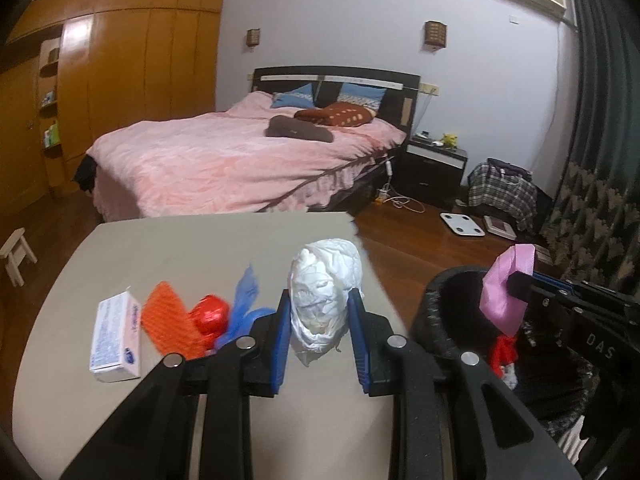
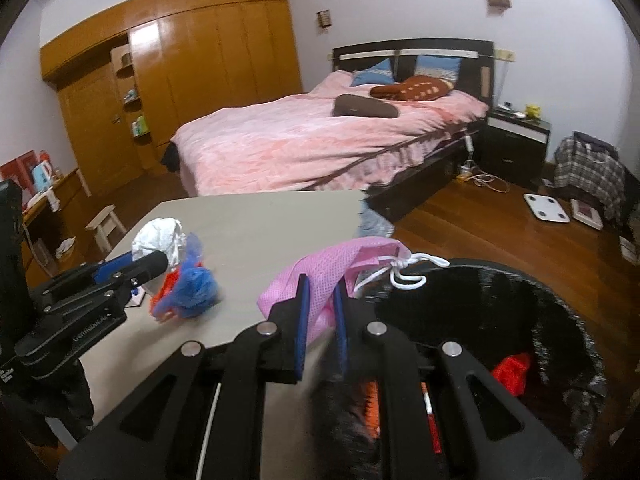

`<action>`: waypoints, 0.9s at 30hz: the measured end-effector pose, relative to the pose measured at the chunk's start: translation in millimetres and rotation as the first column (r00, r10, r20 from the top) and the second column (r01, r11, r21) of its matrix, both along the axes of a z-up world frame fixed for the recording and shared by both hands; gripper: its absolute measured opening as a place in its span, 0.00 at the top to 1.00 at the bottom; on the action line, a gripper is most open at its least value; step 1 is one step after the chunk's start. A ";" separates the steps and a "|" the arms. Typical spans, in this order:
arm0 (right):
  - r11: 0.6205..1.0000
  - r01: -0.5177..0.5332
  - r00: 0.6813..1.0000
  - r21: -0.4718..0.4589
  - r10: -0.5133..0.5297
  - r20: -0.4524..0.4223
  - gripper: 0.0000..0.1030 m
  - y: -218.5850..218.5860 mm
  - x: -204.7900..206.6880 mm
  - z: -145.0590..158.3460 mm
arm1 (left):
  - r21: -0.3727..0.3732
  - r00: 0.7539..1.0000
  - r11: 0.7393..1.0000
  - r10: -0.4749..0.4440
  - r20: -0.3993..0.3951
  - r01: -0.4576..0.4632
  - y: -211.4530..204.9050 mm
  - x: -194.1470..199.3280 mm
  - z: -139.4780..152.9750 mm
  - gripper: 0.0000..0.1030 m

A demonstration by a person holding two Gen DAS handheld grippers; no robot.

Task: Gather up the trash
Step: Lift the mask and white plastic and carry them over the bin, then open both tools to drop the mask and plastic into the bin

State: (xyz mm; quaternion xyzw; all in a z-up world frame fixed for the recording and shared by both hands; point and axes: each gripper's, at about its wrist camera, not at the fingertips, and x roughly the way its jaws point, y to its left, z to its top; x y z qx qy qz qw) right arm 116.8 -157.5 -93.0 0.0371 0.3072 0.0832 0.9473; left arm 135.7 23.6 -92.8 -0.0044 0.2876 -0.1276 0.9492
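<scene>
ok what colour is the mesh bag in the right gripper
Pink mesh bag, white drawstring; clearest in the right wrist view.

One crumpled white paper wad (image 1: 325,280), one pink mesh drawstring pouch (image 2: 320,276), one white cardboard box (image 1: 116,340), one black-lined bin (image 2: 520,320), perhaps three scraps by the box.

- A bed (image 1: 224,160) with a pink quilt (image 2: 304,148) stands against the pale wall, beyond the grey worktop (image 1: 192,248).
- Two blue pillows (image 1: 294,98), a brown dotted cushion (image 1: 340,115) and a dark brown folded cloth (image 1: 298,128) lie near the dark headboard (image 1: 340,76).
- A wooden wardrobe (image 1: 132,64) fills the left wall.
- A black nightstand (image 1: 434,168) is beside the bed.
- A white scale (image 1: 462,224) lies on the wooden floor (image 2: 480,232).
- A plaid bag (image 1: 502,192) sits by the dark curtain (image 1: 600,100).
- A small wooden stool (image 2: 105,224) stands left of the worktop.
</scene>
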 end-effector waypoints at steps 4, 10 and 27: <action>0.999 0.043 0.999 -0.012 -0.043 0.006 0.89 -21.7 -7.8 2.1 | -0.008 0.999 0.999 -0.037 0.012 0.037 -19.9 -1.6 6.1 0.73; 0.994 0.104 0.995 -0.031 -0.103 0.013 0.89 -53.0 -22.8 3.6 | -0.014 0.995 0.995 -0.101 0.028 0.101 -49.4 -5.3 12.3 0.73; 0.977 0.208 0.978 -0.044 -0.207 0.013 0.89 -113.9 -42.3 -0.3 | -0.031 0.967 0.966 -0.256 0.015 0.256 -124.2 -12.6 5.5 0.74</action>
